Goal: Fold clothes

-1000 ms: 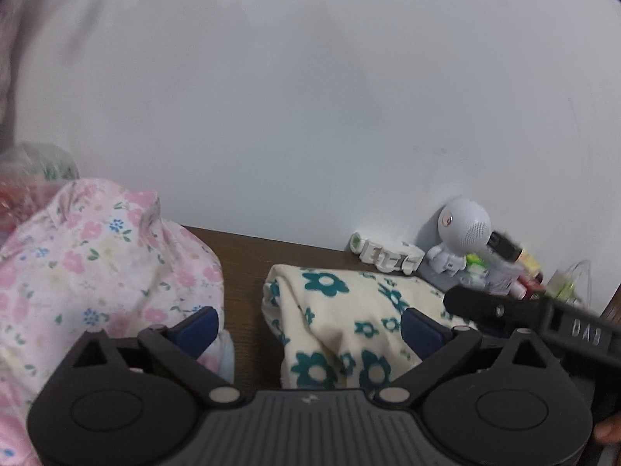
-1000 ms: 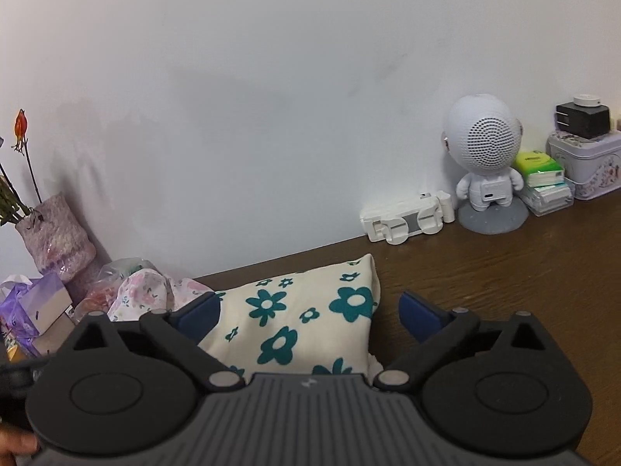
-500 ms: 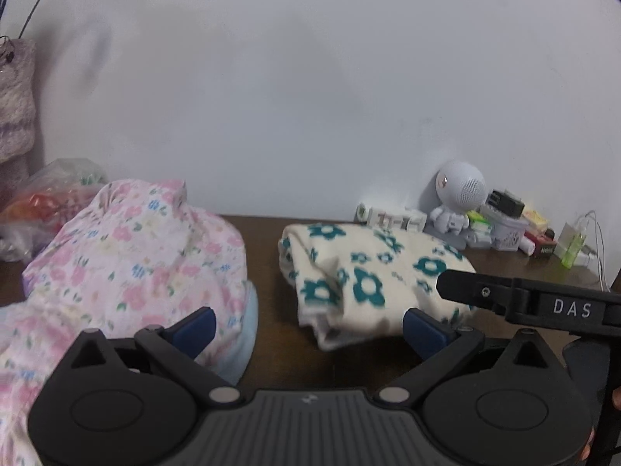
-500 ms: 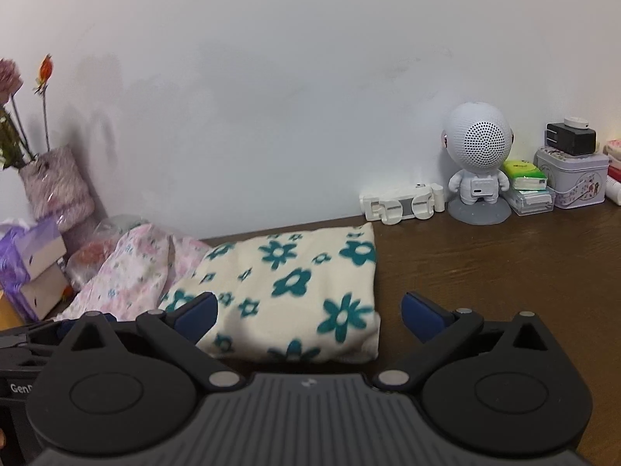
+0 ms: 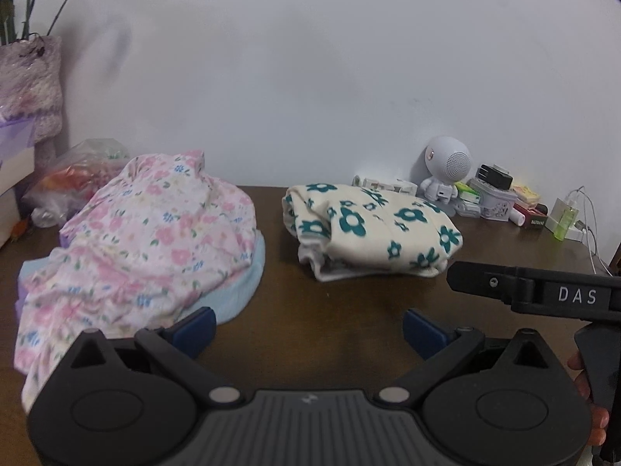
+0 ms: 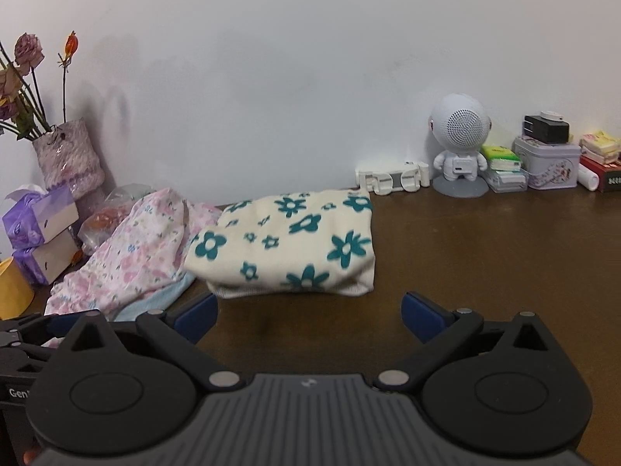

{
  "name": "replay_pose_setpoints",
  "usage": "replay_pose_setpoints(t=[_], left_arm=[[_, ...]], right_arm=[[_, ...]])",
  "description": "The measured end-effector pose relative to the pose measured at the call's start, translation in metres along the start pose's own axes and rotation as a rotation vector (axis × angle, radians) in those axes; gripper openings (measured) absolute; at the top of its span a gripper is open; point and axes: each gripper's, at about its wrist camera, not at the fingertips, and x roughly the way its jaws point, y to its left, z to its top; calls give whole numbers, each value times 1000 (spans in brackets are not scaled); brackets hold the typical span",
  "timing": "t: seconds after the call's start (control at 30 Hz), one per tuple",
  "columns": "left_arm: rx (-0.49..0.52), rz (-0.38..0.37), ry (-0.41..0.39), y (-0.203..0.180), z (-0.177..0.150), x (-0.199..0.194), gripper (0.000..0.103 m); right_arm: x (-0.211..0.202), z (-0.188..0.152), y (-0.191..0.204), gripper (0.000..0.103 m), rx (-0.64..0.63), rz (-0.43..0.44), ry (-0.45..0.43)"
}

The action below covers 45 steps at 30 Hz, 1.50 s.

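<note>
The cream cloth with teal flowers is lying folded into a thick rectangular bundle on the brown table, straight ahead of the right tongs and just beyond their tips, with its long side running left to right across the view. From the left tongs that same bundle is sitting ahead and off to the right, further away, so the right hand is the nearer one to it. The pink flowered cloth is lying loose and heaped over a pale blue piece, ahead and to the left of the left tongs, its edge close by the left blue pad; that heap is the left hand's nearer neighbour. Both pairs of tongs are hanging spread wide over bare wood, pinching nothing and touching no cloth. My read: the cream bundle is already lying the way folding would leave it, while the pink heap is not, so any coming reach would be turning leftward toward that crumpled pile.
</note>
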Motion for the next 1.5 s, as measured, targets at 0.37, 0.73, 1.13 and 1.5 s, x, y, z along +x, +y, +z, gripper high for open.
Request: replay_pose_setpoints(t=[0.37,0.73,1.13,1.5], left_arm=[[7,0,16,-6,-30,-42,103],[16,34,24,-5,-63,-92,103],[38,-5,-24,-9,-110,-173,103],[81,-13,-28,-13,-160,-258,103]], right_arm=[[-41,-29,9,103,3,-17,22],[-94,-64,31,103,-34,-23,33],[-155,-111,59,103,-62,-10,42],[-225,-169,90,103,-94,43,54]])
